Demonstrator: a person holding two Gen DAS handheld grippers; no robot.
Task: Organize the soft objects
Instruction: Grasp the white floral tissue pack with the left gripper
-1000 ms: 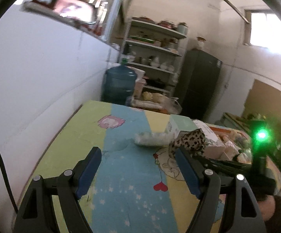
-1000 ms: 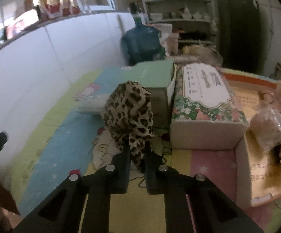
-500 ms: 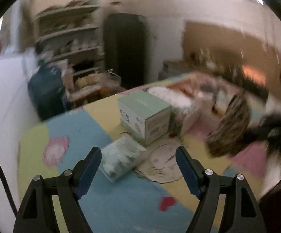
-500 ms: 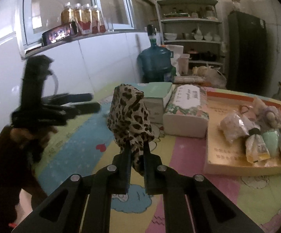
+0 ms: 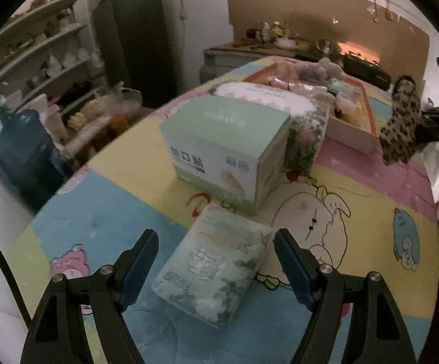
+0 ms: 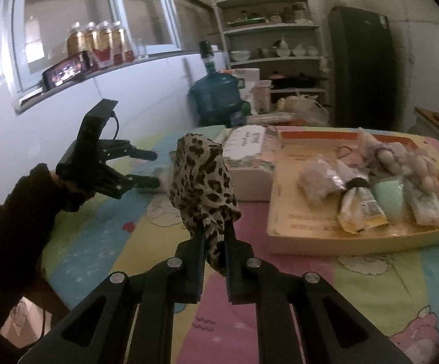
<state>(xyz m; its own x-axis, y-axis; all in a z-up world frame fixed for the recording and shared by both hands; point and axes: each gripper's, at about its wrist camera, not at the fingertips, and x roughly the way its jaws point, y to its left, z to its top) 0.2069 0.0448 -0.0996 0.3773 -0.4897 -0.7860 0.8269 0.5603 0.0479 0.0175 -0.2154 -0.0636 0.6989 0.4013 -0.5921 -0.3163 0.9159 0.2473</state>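
A soft green tissue pack [image 5: 216, 270] lies on the colourful tablecloth, between the open fingers of my left gripper [image 5: 215, 257]; the fingers do not touch it. My right gripper [image 6: 215, 233] is shut on a leopard-print cloth [image 6: 202, 182] and holds it above the table; the cloth also shows at the right of the left wrist view [image 5: 400, 124]. My left gripper appears in the right wrist view [image 6: 149, 168], open, low over the table by the pack. An orange-rimmed cardboard tray [image 6: 307, 236] at the right holds several soft items and tubes.
A green carton [image 5: 225, 148] and a floral tissue box [image 5: 303, 133] stand just behind the tissue pack. A white wall runs along the table's left side. A blue water jug [image 6: 215, 94], shelves and a dark fridge stand beyond the far edge.
My left gripper has swung right and down until its open fingers straddle the tissue pack. My right gripper has pulled back and lifted the leopard cloth away from the boxes.
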